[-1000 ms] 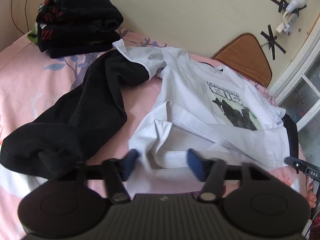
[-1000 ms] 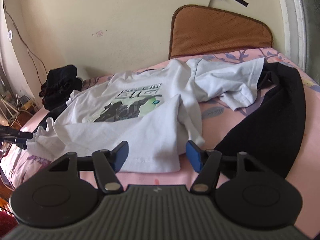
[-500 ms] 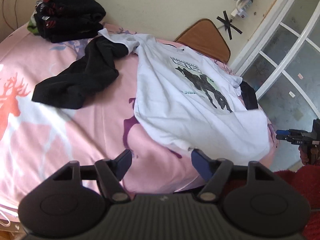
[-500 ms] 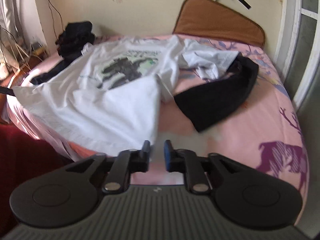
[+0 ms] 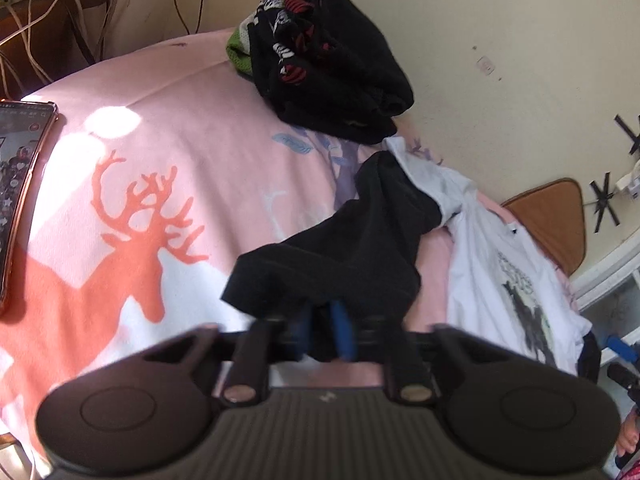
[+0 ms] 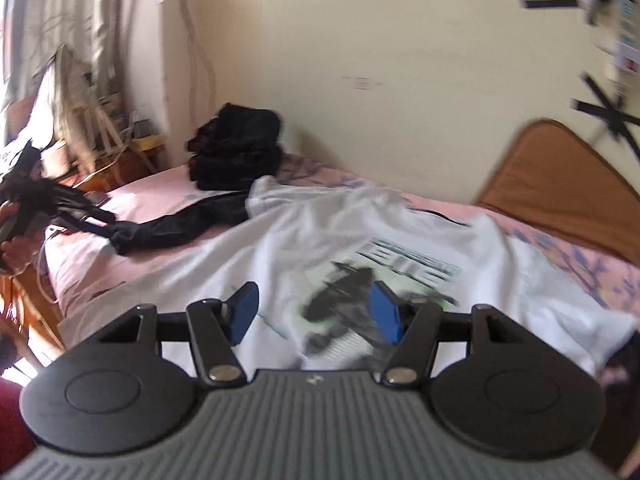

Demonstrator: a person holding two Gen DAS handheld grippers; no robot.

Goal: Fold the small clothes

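A: What is nearest in the left wrist view?

B: The left tool [image 5: 323,330]. Its blue pads are pressed together on the near edge of the black garment [image 5: 348,248], so it holds that cloth.

A: And the right tool [image 6: 312,312]?

B: Its jaws are opening, and nothing is between them. Under them lies the white T-shirt [image 6: 304,240], spread flat on the bed [image 5: 180,152], with the dark print facing up.

A: Where is the black garment on the bed?

B: It lies on the pink sheet, beside the orange deer picture. Its far end reaches the sleeve of the white T-shirt and seems to go a little under it.

A: What is further back?

B: A pile of folded dark clothes [image 5: 332,68] sits near the wall, with something green under it. A brown cushion [image 6: 560,184] leans on the wall at the right. A phone [image 5: 20,184] lies at the left edge of the bed.
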